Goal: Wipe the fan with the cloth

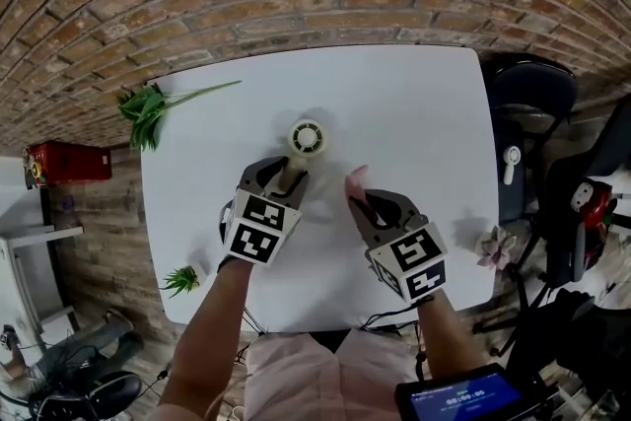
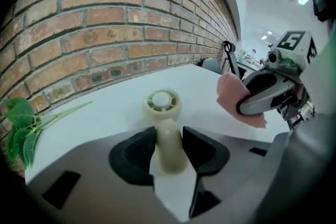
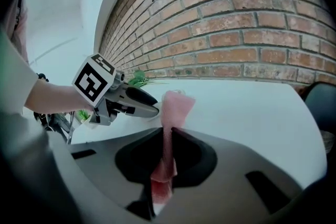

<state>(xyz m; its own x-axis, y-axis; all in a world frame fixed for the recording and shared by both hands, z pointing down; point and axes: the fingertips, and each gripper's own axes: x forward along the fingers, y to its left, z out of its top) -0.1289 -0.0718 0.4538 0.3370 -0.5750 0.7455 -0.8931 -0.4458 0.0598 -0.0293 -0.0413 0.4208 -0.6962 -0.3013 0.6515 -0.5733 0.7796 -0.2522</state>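
Observation:
A small cream hand-held fan (image 1: pixel 307 137) lies on the white table (image 1: pixel 414 113), its round head pointing towards the brick wall. My left gripper (image 1: pixel 286 175) is shut on the fan's handle. In the left gripper view the handle of the fan (image 2: pixel 163 102) sits between the two dark pads of this gripper (image 2: pixel 169 139), touching both. My right gripper (image 1: pixel 367 202) is shut on a pink cloth (image 1: pixel 356 180) just right of the fan. In the right gripper view the cloth (image 3: pixel 176 105) sticks up out of the closed jaws of that gripper (image 3: pixel 169 139).
A green leafy sprig (image 1: pixel 148 108) lies at the table's far left. A small green plant (image 1: pixel 181 280) stands at the near left corner and a pale pink one (image 1: pixel 496 246) at the right edge. Dark chairs (image 1: pixel 532 94) stand right of the table, and the brick wall behind it.

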